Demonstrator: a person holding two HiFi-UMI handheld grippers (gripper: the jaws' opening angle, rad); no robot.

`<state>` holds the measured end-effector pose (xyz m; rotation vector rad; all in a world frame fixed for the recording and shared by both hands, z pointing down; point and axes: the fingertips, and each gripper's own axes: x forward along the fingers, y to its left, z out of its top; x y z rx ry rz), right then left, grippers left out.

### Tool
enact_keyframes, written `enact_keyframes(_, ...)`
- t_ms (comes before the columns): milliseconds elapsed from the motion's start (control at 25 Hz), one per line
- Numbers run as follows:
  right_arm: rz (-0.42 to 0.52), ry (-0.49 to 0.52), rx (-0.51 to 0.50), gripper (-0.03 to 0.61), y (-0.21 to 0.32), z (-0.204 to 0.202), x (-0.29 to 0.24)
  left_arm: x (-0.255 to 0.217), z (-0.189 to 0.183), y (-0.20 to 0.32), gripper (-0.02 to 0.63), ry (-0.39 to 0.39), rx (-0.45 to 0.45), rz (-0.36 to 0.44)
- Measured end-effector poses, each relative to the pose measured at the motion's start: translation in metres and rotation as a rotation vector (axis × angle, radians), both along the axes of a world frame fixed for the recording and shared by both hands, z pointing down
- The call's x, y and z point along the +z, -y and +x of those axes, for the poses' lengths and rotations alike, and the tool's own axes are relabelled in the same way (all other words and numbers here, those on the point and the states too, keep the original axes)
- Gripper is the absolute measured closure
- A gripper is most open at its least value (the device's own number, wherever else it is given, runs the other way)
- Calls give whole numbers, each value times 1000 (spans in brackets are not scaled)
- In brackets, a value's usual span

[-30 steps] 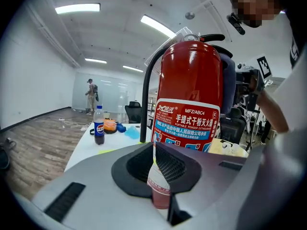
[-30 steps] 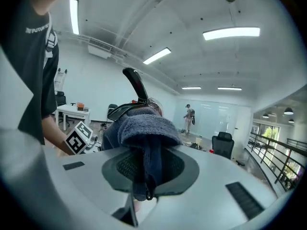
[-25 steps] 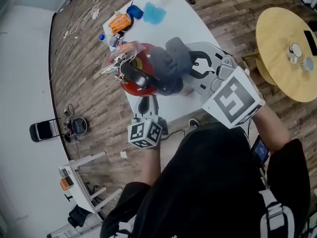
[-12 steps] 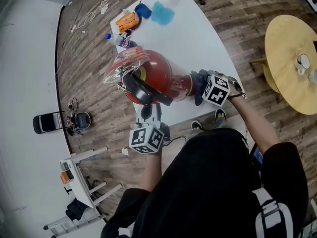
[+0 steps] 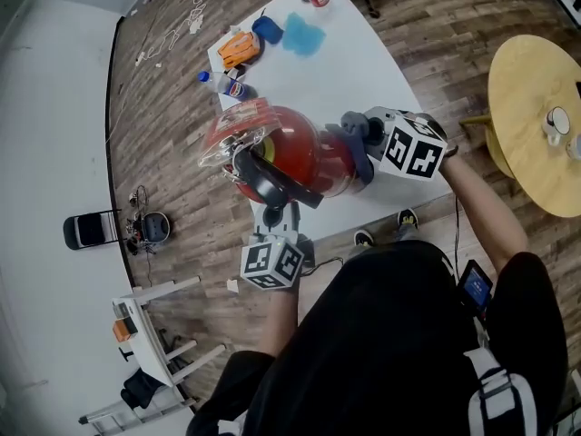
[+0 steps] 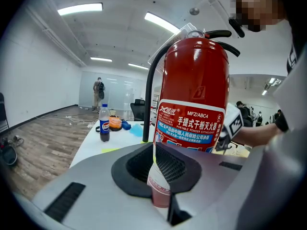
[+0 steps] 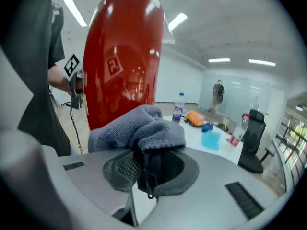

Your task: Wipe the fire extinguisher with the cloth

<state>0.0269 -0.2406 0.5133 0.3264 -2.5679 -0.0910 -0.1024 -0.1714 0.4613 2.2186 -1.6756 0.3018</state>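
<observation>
On the white bench point(image 5: 354, 71) stands one red fire extinguisher point(image 5: 300, 153). Left tongs point(image 6: 160, 186) pinch it low down. Right tongs point(image 7: 144, 171) squeeze one grey cloth point(image 7: 139, 128) against its side.

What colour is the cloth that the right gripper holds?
The cloth is grey. It shows best in the right gripper view.

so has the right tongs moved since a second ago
Yes. The right tongs, shut on the cloth, have dropped from over the fire extinguisher's top down its side, nearer the white table.
</observation>
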Motion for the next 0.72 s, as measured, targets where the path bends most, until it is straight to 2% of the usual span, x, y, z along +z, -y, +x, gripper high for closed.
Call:
enact_keyframes(200,316,179,-64,508,3,-3,-168,0,-1,2,577,-11,-10,11)
enact_keyframes(280,411,191,-67,508,-1,0,-211,0,-1,2,577,-18,-14,14)
enact_keyframes(360,467,197,-76,508,-5,-2,-236,-1,-2,3,577,-23,-20,18)
enact_keyframes(440,466,235,-97,508,-4,-8,-246,-3,-3,5,577,-27,-26,20)
enact_keyframes(560,358,299,-112,508,11,-13,-238,-4,-3,7,577,-31,-29,21)
enact_keyframes(600,321,283,-112,508,17,-14,-226,-4,-3,7,577,-32,-29,21)
enact_keyframes(720,275,151,-143,509,33,-32,-160,-3,-4,8,577,-34,-32,21)
